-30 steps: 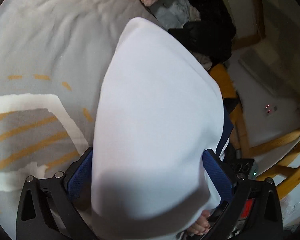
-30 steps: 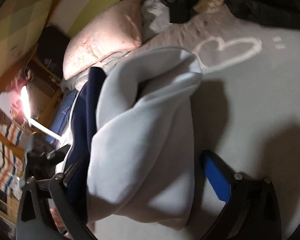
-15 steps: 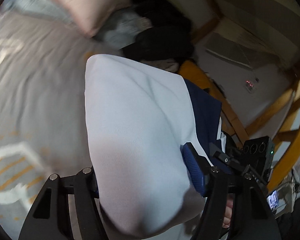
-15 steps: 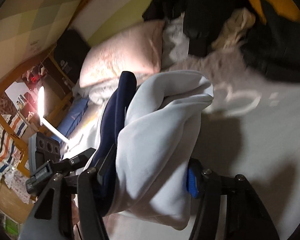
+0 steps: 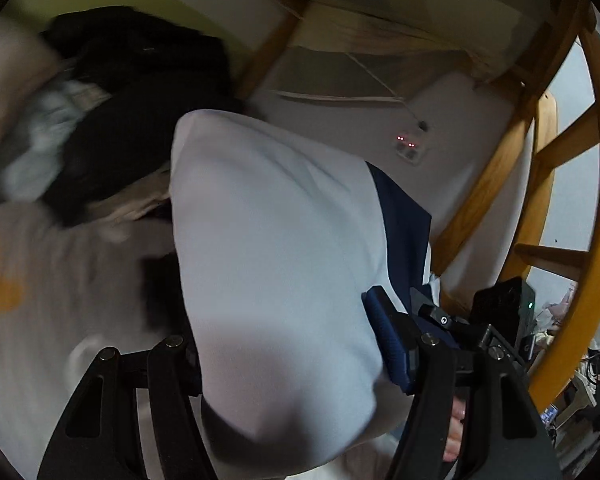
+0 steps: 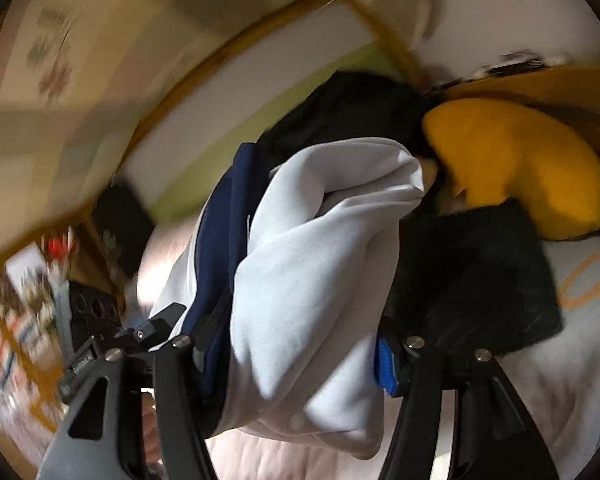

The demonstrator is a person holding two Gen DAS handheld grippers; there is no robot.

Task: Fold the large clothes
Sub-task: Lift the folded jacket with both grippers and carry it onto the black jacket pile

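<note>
A folded white and navy garment [image 5: 276, 264] fills the left wrist view, bundled thick between the two fingers of my left gripper [image 5: 284, 344], which is shut on it. The same garment [image 6: 312, 264] shows in the right wrist view, white folds outside and a navy layer on the left. My right gripper [image 6: 296, 352] is shut on it too. The garment is lifted off the bed. Each gripper appears in the other's view at the bundle's far side.
A pile of black clothes [image 5: 140, 120] lies at the bed's head, with a yellow garment [image 6: 512, 168] and more black clothes [image 6: 480, 276] beside it. A pale patterned bedsheet [image 5: 60, 272] lies below. A wooden bed frame and ladder [image 5: 560, 200] stand on the right.
Both grippers have lifted and swung the folded garment up and toward the clothes pile at the bed's head. The right gripper's jaws closed on the bundle. The views are blurred from motion.
</note>
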